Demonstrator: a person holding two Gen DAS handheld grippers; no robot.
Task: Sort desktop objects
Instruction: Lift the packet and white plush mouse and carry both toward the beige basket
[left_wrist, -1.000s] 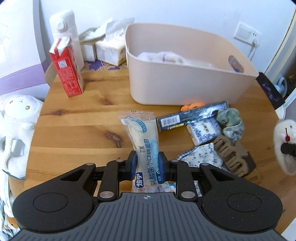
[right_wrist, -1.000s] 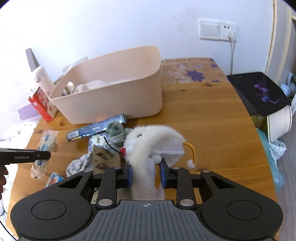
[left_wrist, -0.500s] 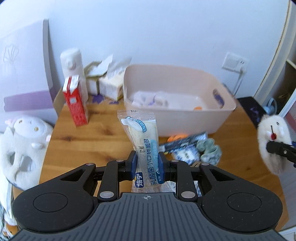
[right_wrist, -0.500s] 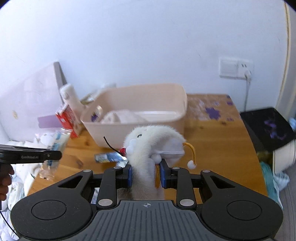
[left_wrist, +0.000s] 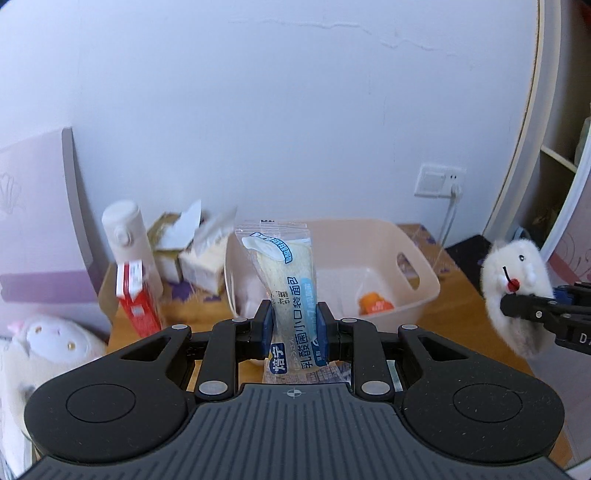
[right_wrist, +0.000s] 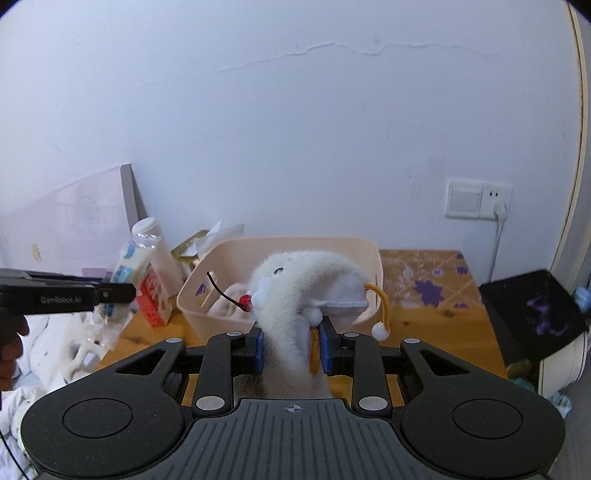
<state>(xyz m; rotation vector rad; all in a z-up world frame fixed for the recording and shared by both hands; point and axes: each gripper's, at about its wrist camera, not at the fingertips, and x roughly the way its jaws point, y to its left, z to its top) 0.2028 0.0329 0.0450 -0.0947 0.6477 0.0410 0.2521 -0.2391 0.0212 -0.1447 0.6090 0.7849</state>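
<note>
My left gripper (left_wrist: 293, 326) is shut on a clear packet of bread with blue print (left_wrist: 284, 280), held upright above the table in front of the beige bin (left_wrist: 417, 273). My right gripper (right_wrist: 290, 349) is shut on a white furry plush toy (right_wrist: 295, 291) with a red nose and a yellow cord; the same plush toy (left_wrist: 513, 291) shows at the right of the left wrist view. The bin (right_wrist: 369, 251) holds white cloth and an orange item (left_wrist: 375, 304). In the right wrist view the left gripper (right_wrist: 110, 293) and its bread packet (right_wrist: 129, 260) hang at the left.
A red carton (left_wrist: 136, 302), a white bottle (left_wrist: 129, 243) and tissue boxes (left_wrist: 192, 254) stand left of the bin on the wooden table (right_wrist: 424, 295). A white plush (left_wrist: 48, 343) lies at the far left. A black pad (right_wrist: 532, 314) sits at the right edge; a wall socket (right_wrist: 476, 199) is behind.
Both grippers have risen well above the table with their loads and tilted up, so the wall now fills the views. The loose items near the bin have dropped out of sight.
</note>
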